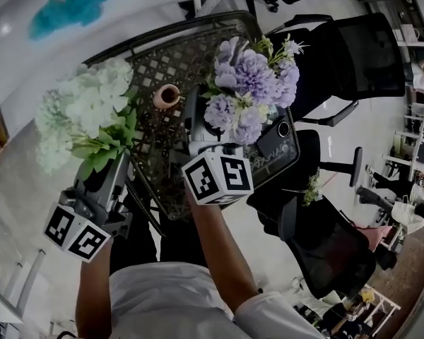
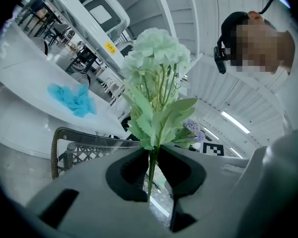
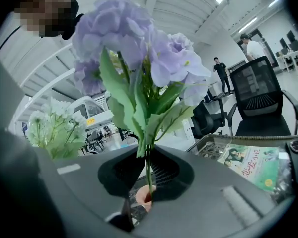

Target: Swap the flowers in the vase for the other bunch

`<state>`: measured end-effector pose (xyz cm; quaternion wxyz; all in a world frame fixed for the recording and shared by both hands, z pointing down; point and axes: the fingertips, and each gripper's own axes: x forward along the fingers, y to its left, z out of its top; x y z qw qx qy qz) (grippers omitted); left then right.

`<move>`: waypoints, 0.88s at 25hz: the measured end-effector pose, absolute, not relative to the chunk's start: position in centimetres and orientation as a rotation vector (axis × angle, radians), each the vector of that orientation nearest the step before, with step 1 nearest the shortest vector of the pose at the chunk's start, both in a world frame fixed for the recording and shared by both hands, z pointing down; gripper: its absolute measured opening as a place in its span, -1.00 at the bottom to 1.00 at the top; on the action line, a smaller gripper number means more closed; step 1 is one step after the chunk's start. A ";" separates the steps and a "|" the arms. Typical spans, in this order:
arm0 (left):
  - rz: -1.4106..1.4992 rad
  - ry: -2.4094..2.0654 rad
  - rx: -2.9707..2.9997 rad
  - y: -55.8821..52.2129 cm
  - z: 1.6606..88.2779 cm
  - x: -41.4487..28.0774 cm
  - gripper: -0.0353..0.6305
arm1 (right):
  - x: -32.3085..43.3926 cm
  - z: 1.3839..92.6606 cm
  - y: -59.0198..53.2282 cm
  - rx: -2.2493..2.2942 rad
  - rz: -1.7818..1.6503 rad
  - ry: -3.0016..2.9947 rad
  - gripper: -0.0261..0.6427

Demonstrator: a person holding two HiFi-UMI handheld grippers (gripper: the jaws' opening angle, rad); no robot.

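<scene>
My left gripper (image 1: 107, 167) is shut on the stem of a white-green flower bunch (image 1: 85, 111), held up off the table's left edge. In the left gripper view the thin stem (image 2: 151, 168) is pinched between the jaws, below the pale bunch (image 2: 156, 58). My right gripper (image 1: 210, 134) is shut on a purple bunch (image 1: 251, 87), held upright over the table. A small pink vase (image 1: 166, 96) stands on the lattice table (image 1: 162, 62) between the two bunches, its mouth bare. In the right gripper view the vase (image 3: 144, 198) shows just below the clamped stem (image 3: 148, 165).
A magazine (image 1: 286, 157) with a phone (image 1: 275, 138) on it lies at the table's right side. Black office chairs (image 1: 360, 55) stand to the right. A white counter with a blue cloth (image 1: 74, 6) runs behind. People (image 3: 219, 68) stand far off.
</scene>
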<state>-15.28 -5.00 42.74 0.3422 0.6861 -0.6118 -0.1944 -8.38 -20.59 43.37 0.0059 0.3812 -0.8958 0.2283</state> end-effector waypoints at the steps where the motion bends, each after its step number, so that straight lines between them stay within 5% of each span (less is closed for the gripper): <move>1: -0.507 -1.593 1.786 -5.0 42.7 -15.3 -0.71 | -8.2 43.3 -20.6 1.197 0.712 -2.805 -0.79; 22: -0.491 -1.595 1.859 -4.0 38.4 -16.2 -0.71 | -6.7 37.8 -19.0 1.253 0.686 -2.842 -0.80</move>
